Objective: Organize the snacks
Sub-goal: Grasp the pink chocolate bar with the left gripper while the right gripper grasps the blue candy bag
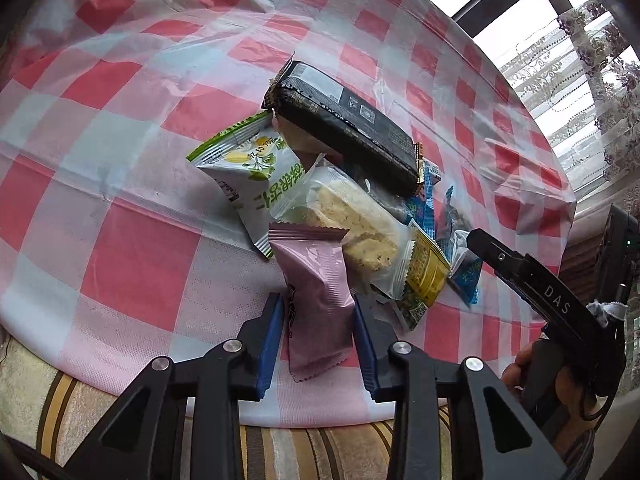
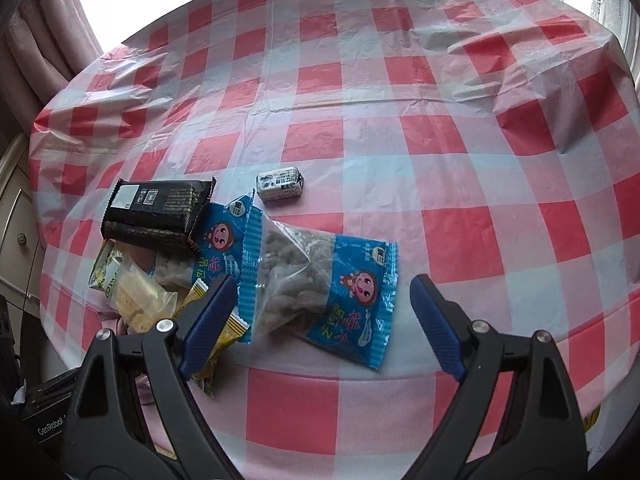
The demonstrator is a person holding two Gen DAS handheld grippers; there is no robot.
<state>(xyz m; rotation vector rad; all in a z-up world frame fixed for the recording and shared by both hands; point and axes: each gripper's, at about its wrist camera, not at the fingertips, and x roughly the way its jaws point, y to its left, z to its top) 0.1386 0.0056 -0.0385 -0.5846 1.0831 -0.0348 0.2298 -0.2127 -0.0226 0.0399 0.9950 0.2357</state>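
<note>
red-checked cloth covers the counter point(image 1: 132, 256). left gripper point(image 1: 316, 320) fingers clamp the pink snack packet point(image 1: 316, 292) across its width, long axis running away. right gripper point(image 2: 324, 312) fingers stand apart, straddling the blue snack packet point(image 2: 320, 284).

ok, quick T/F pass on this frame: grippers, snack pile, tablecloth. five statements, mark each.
1. The left hand-held gripper has a pink packet between its pads. True.
2. The right hand-held gripper is shut. False: its jaws stand wide open, over a blue packet.
3. The black packet lies at the far end of the pile. True.
4. The tablecloth is green striped. False: red and white checks.
5. The small white packet sits under the pile. False: it lies alone, apart from it.
</note>
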